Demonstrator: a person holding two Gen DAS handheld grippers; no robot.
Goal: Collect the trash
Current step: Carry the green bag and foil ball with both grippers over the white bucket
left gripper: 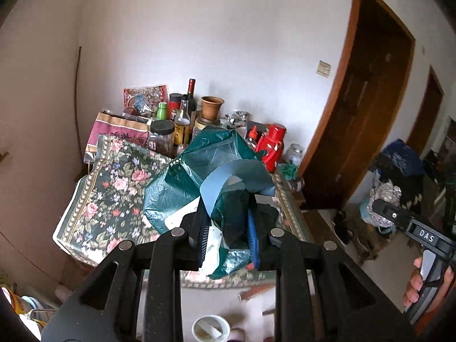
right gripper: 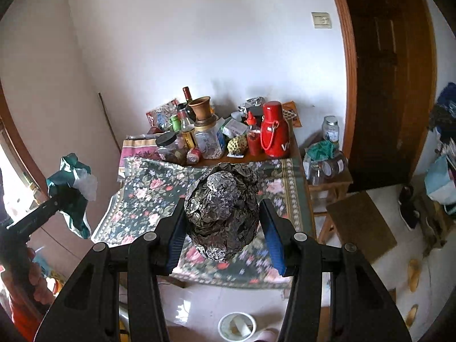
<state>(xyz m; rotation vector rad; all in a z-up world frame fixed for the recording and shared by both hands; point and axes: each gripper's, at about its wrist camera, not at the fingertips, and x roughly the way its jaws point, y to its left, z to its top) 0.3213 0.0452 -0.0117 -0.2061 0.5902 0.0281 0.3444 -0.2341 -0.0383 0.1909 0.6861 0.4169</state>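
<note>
My left gripper [left gripper: 226, 228] is shut on a crumpled dark green plastic bag [left gripper: 199, 176] with pale blue and white parts, held up in the air above the floral tablecloth [left gripper: 114, 188]. That same green bag [right gripper: 71, 188] shows at the left of the right wrist view, in the other gripper. My right gripper [right gripper: 222, 222] is shut on a crumpled ball of silver foil [right gripper: 222, 208], its blue pads [right gripper: 176, 236] pressing both sides. The foil ball [left gripper: 384, 199] also shows at the right of the left wrist view.
The table's back holds bottles, jars, a clay pot [right gripper: 201, 107] and a red flask [right gripper: 275, 131]. A white bowl [right gripper: 236, 326] sits on the floor below me. A low stool with jars [right gripper: 327, 168] and a brown door [right gripper: 390, 71] are at the right.
</note>
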